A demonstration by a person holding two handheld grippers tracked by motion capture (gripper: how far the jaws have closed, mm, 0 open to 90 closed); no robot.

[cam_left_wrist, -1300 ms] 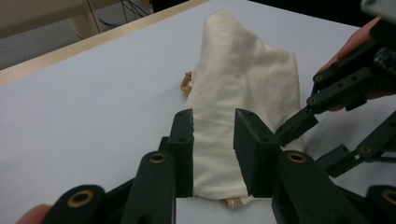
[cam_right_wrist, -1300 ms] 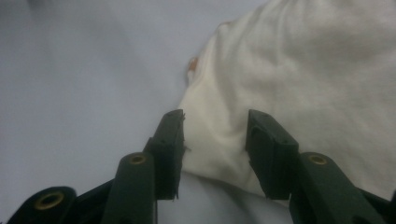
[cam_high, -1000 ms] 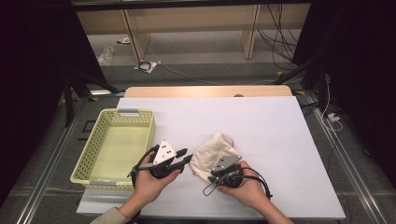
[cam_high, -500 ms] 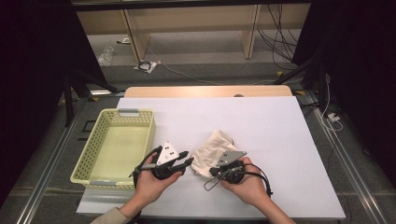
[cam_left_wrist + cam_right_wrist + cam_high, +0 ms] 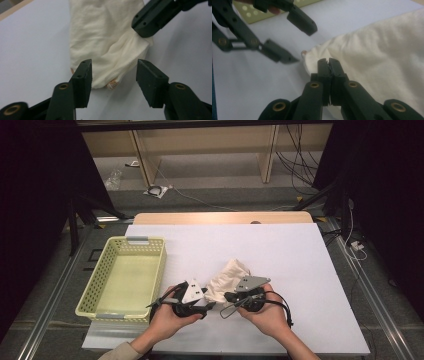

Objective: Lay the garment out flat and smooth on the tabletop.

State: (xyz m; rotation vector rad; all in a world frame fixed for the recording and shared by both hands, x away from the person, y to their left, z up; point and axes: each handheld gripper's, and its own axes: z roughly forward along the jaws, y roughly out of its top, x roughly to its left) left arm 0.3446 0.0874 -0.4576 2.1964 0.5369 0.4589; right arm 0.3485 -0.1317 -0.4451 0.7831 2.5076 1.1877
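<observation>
Left gripper view shows your left gripper [image 5: 113,75] with jaws that have just been opening; they now stand apart around the near corner of the cream cloth [image 5: 105,42], pads not pressing it. Your right gripper [image 5: 328,65] is clenched on the cloth's edge, and against a second ago the cloth has been drawn from a heap into a longer shape. That suggests you are readying a second pinch to spread or fold it. High view puts the cloth at lower centre, with bare white tabletop [image 5: 300,255] above and right; the yellow basket [image 5: 150,270] sits left.
</observation>
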